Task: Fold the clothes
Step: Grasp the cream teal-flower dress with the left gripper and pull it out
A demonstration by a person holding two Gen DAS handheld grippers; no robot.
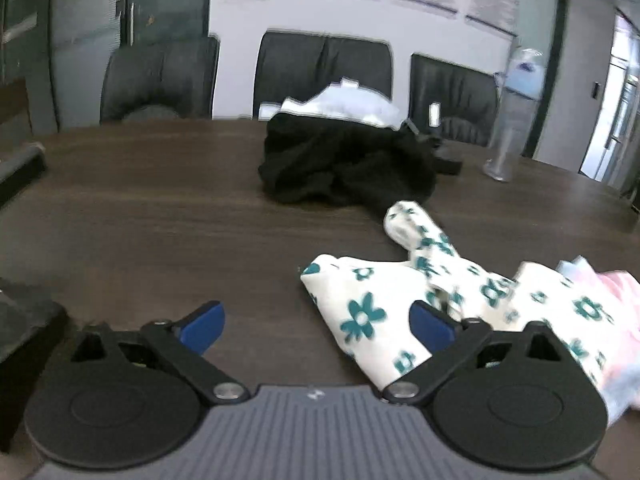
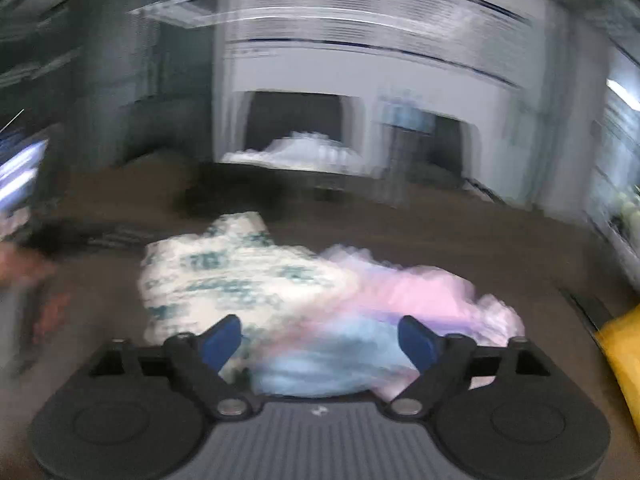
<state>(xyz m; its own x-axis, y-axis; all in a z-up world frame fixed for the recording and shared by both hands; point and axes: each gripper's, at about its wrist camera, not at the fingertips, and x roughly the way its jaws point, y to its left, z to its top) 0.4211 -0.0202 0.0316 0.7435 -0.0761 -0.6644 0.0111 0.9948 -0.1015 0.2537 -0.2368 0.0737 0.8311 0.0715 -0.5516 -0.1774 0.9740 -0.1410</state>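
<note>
both grippers [image 1: 316,326] [image 2: 320,342] share one build: blue fingertips [image 1: 202,326] on black arms. silver screws [image 1: 229,391] pin these to round black discs. the base is ribbed grey.

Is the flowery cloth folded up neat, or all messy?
Messy. The flowery cloth lies crumpled on the table, one twisted part sticking out toward the black clothes. No tidy, flat edges show.

Both views bend straight lines at the edges, as fisheye lenses do. The left wrist view is evenly lit and mostly sharp, with daylight flaring white at a doorway [image 1: 618,96] on the right and slight smear on the floral cloth [image 1: 400,312]. The right wrist view is heavily motion-blurred; its pale cloths [image 2: 312,292] are perhaps overexposed.
</note>
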